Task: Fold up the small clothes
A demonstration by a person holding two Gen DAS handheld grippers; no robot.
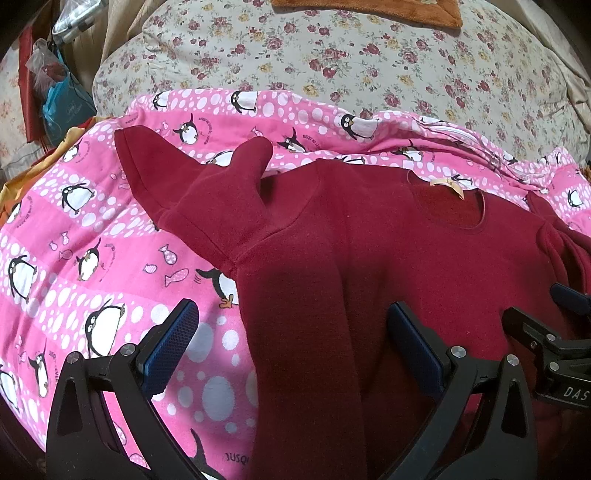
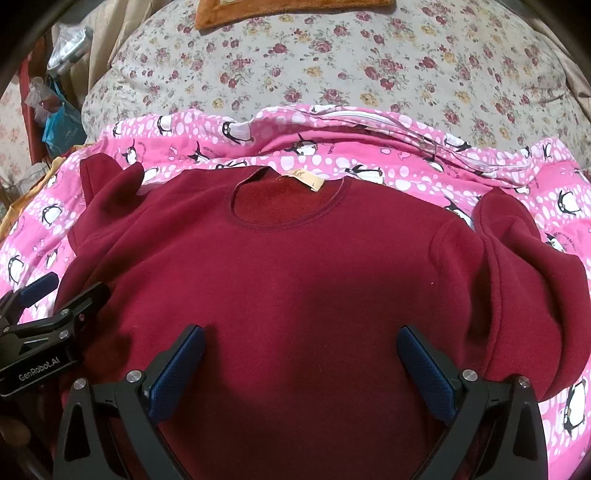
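Note:
A dark red fleece sweater (image 2: 295,266) lies front up on a pink penguin blanket (image 2: 406,173), neck hole and tan label (image 2: 303,181) at the far side. Its left sleeve (image 1: 207,192) is bunched up and points away; its right sleeve (image 2: 524,280) lies folded at the right. My left gripper (image 1: 291,354) is open and empty over the sweater's left edge, one finger over the blanket. My right gripper (image 2: 301,369) is open and empty above the lower chest. Each gripper shows in the other's view: the right one (image 1: 554,332), the left one (image 2: 48,314).
A floral duvet (image 2: 332,66) rises behind the blanket, with an orange cloth (image 2: 258,11) on top. Bags and clutter (image 1: 59,96) stand at the far left. An orange-yellow fabric (image 1: 22,184) lies at the blanket's left edge.

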